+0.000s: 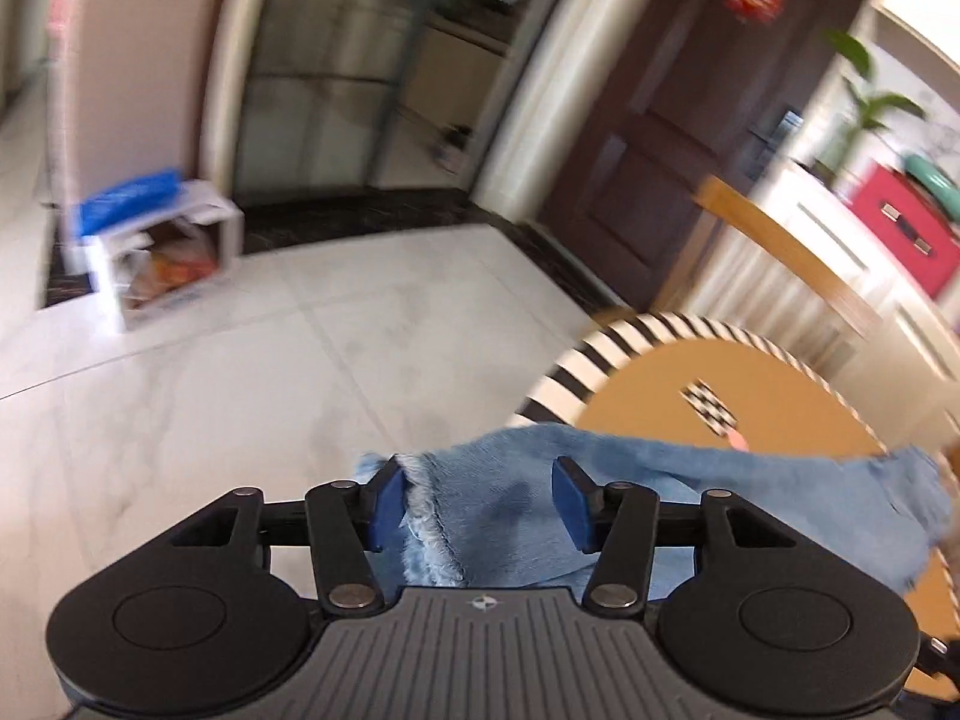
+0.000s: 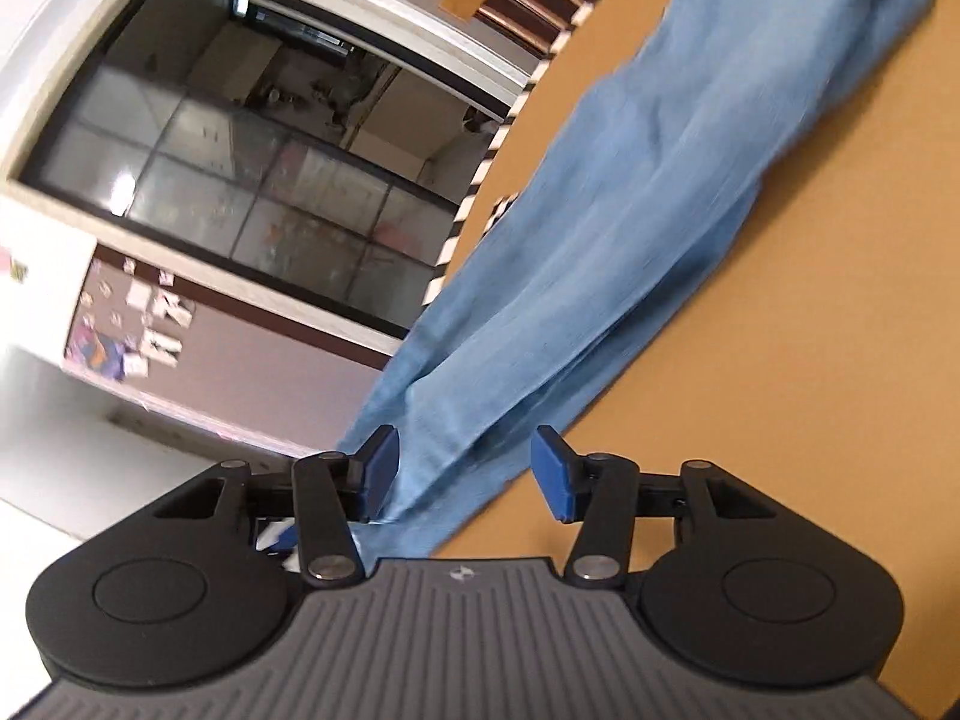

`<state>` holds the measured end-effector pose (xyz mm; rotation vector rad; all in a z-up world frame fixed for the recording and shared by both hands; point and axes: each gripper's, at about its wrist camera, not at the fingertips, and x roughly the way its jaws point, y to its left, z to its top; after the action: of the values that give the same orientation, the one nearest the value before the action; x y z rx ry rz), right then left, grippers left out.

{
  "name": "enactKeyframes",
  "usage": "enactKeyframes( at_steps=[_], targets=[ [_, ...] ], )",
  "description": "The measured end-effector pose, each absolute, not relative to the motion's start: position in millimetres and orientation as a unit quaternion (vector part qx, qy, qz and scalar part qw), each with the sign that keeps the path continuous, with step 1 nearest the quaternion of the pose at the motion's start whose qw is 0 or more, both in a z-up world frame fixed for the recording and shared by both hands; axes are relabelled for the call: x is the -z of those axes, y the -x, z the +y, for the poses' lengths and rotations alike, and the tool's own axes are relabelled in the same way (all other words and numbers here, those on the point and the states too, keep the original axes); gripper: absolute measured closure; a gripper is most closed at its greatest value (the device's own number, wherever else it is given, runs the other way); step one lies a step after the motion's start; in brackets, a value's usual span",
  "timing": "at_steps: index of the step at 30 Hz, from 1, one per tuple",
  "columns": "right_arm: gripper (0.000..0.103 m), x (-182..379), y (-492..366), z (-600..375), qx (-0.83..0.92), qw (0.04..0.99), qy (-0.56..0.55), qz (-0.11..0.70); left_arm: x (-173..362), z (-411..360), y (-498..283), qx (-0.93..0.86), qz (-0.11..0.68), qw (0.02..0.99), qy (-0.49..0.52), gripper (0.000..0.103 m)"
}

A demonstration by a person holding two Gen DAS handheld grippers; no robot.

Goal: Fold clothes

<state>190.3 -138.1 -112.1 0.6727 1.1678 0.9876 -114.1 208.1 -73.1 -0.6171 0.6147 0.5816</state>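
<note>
Jeans (image 2: 630, 228), light blue denim, lie stretched along the round tan table (image 2: 810, 330), one end hanging past its striped rim (image 1: 576, 360). Frayed hem (image 1: 429, 516) sits between the left gripper's (image 1: 480, 501) blue pads (image 1: 390, 498); pads apart, cloth slack, not pinched. Right gripper (image 2: 465, 468) hovers over the other end of the denim near the table edge, pads also apart, nothing clamped. Judgement: both grippers bracket opposite ends so the length can be lifted and doubled over. Both views motion-blurred; fine contact uncertain.
</note>
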Motion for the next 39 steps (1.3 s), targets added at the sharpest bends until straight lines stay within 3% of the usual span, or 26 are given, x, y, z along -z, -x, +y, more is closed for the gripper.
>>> enactKeyframes(
  at_steps=[1,3,6,8,9,13,15,18,19,20,22,27,30,31,35,39],
  targets=[
    [0.051,119,-183,-125,-0.428,0.670,-0.308,0.521,77,211,110,-0.252,0.301,0.872,0.293,0.053],
    [0.051,131,-168,-100,-0.405,0.669,-0.332,0.528,88,230,100,-0.194,0.323,0.879,0.291,0.081],
    [0.051,150,-151,-62,-0.366,0.680,-0.367,0.519,98,250,99,-0.105,0.355,0.882,0.292,0.096],
    [0.072,157,-144,-38,-0.339,0.703,-0.362,0.510,104,270,95,-0.066,0.380,0.871,0.306,0.098],
    [0.093,157,-141,-32,-0.326,0.710,-0.356,0.513,106,282,94,-0.051,0.388,0.861,0.324,0.099],
    [0.094,125,-134,-41,-0.302,0.710,-0.373,0.516,100,324,97,0.003,0.400,0.820,0.410,0.100],
    [0.091,108,-137,-51,-0.293,0.719,-0.351,0.524,101,341,96,0.027,0.405,0.809,0.425,0.095],
    [0.080,115,-135,-43,-0.278,0.734,-0.285,0.550,113,349,92,-0.017,0.447,0.824,0.349,0.082],
    [0.074,124,-133,-37,-0.263,0.727,-0.261,0.578,118,349,91,-0.039,0.464,0.828,0.311,0.082],
    [0.080,130,-129,-35,-0.256,0.720,-0.253,0.593,120,349,89,-0.056,0.473,0.834,0.278,0.082],
    [0.071,129,-118,-46,-0.264,0.715,-0.279,0.585,112,346,86,-0.064,0.452,0.859,0.232,0.082],
    [0.071,83,-105,-100,-0.207,0.854,-0.212,0.428,93,289,31,0.008,0.376,0.913,0.157,0.076],
    [0.051,68,-117,-115,-0.099,0.952,-0.021,0.289,109,225,-23,0.072,0.366,0.920,0.116,0.076],
    [0.050,69,-129,-116,-0.073,0.961,0.026,0.265,117,204,-40,0.085,0.369,0.919,0.107,0.076],
    [0.051,89,-195,-127,-0.018,0.966,0.119,0.228,156,137,-109,0.115,0.381,0.913,0.093,0.075],
    [0.057,121,-258,-141,0.000,0.956,0.148,0.254,188,115,-159,0.092,0.407,0.904,0.092,0.075]
  ],
)
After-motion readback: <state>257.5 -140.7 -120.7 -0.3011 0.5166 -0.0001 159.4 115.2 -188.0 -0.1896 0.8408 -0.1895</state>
